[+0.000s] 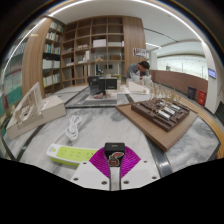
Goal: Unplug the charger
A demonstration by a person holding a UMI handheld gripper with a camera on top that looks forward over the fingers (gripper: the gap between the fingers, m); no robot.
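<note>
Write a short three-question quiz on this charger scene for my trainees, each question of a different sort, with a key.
1. True or false: the claw has its pink pads closed around a small dark charger.
2. Multiple choice: what lies just beside the claw, on the white table?
A. a green power strip
B. a red mug
C. a pair of scissors
3. Short answer: what tall piece of furniture stands beyond the table, at the back of the room?

Key
1. True; the charger sits between the two pads, which appear to press on it.
2. A
3. A wooden bookshelf; a person sits near it.
</note>
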